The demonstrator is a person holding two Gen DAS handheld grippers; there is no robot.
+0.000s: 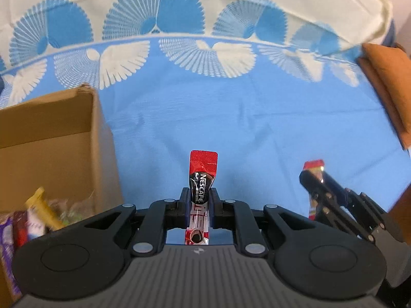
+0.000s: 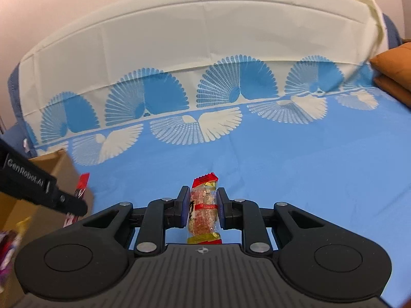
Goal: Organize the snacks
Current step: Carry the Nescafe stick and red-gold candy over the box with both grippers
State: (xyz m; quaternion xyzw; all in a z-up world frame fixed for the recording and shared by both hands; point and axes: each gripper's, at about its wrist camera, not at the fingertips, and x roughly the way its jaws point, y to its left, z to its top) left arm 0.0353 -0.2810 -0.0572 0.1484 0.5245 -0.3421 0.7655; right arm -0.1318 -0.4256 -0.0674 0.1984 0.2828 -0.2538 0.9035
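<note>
My left gripper is shut on a red and black Nescafe stick sachet, held upright above the blue cloth. My right gripper is shut on a clear snack bar packet with red and gold ends. An open cardboard box stands to the left of the left gripper, with several snack packets inside. In the left wrist view the right gripper shows at the right with its packet. In the right wrist view the left gripper shows at the left, by the box.
A blue cloth with white and blue fan patterns covers the surface, with a cream border at the back. An orange-brown cushion lies at the right edge; it also shows in the right wrist view.
</note>
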